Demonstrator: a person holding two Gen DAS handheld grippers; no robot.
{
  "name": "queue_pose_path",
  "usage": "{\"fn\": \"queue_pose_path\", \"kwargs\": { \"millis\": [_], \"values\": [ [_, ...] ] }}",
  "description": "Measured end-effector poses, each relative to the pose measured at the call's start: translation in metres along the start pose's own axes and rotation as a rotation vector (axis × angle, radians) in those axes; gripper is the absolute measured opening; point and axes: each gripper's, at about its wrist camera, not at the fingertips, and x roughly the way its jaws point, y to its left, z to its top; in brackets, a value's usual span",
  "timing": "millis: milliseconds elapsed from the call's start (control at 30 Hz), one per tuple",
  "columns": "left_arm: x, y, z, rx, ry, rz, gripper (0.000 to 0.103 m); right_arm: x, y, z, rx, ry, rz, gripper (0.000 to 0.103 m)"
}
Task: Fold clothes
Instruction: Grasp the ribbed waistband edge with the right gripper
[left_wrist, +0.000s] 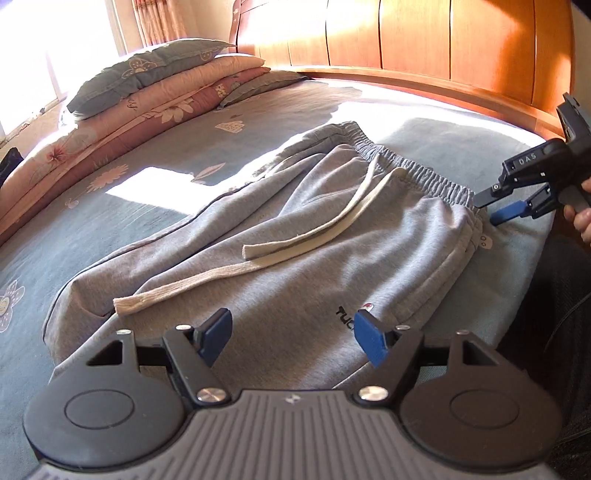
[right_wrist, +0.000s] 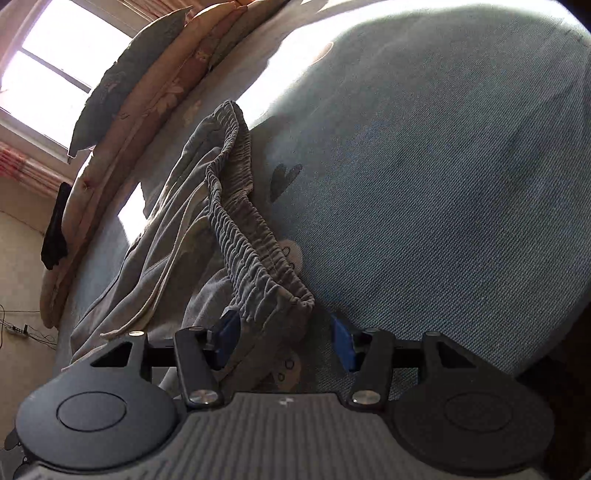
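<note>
Left wrist view shows one pair of grey sweatpants (left_wrist: 295, 236) lying on the blue bedsheet (left_wrist: 221, 122), and everything else is best placed from that garment. Its elastic waistband (left_wrist: 417, 168) lies toward the wooden headboard (left_wrist: 406, 37); the legs run away from it toward the stacked bedding (left_wrist: 155, 92). Two cream drawstring ends (left_wrist: 295, 236) trail across the front of the pants.

The left gripper (left_wrist: 291, 334) hovers over the hip area near a small printed logo (left_wrist: 347, 317), its jaws wide apart and holding nothing. The right gripper (left_wrist: 491, 210) sits at the near corner of the waistband. In the right wrist view its blue fingers (right_wrist: 229, 332) stand open on either side of that corner, the cloth between them but not yet pinched.

The step in hand appears to be taking hold of the waistband corner. The pants look laid one half over the other already — though the far layers are bunched, so this is uncertain. The next move likely calls for closing on all layers of the gathered elastic, since a shallow bite could slip.

Counted: one garment, two drawstring ends, two grippers, one hand (left_wrist: 583, 218) visible — and one stack of bedding.
</note>
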Motion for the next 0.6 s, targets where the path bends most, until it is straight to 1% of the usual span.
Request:
{"fn": "queue_pose_path", "kwargs": {
  "millis": [67, 100, 167, 233, 267, 333, 400, 500, 533, 600],
  "values": [
    [-0.006, 0.007, -0.004, -0.025, 0.008, 0.031, 0.074, 0.006, 0.006, -0.004, -0.019, -0.019, 0.007, 0.059],
    [-0.009, 0.011, -0.007, -0.037, 0.010, 0.046, 0.074, 0.009, 0.010, -0.005, -0.031, -0.027, 0.002, 0.061],
    [-0.014, 0.018, -0.011, -0.066, 0.014, 0.061, 0.074, 0.013, 0.021, -0.009, -0.087, -0.055, -0.026, 0.061],
    [-0.019, 0.025, -0.017, -0.099, 0.019, 0.071, 0.074, 0.014, 0.027, -0.012, -0.131, -0.084, -0.050, 0.049],
    [-0.020, 0.028, -0.019, -0.113, 0.022, 0.077, 0.074, 0.014, 0.029, -0.014, -0.150, -0.099, -0.062, 0.039],
    [-0.022, 0.033, -0.024, -0.138, 0.033, 0.095, 0.074, 0.008, 0.031, -0.011, -0.162, -0.134, -0.066, 0.033],
    [-0.023, 0.038, -0.027, -0.158, 0.047, 0.117, 0.074, -0.002, 0.032, -0.005, -0.161, -0.173, -0.060, 0.022],
    [-0.029, 0.045, -0.031, -0.180, 0.038, 0.131, 0.074, -0.016, 0.035, 0.003, -0.161, -0.230, -0.051, 0.016],
    [-0.031, 0.047, -0.032, -0.189, 0.032, 0.133, 0.074, -0.020, 0.035, 0.006, -0.165, -0.243, -0.052, 0.016],
    [-0.034, 0.051, -0.035, -0.211, 0.021, 0.134, 0.074, -0.020, 0.035, 0.012, -0.167, -0.234, -0.078, 0.017]
  ]
}}
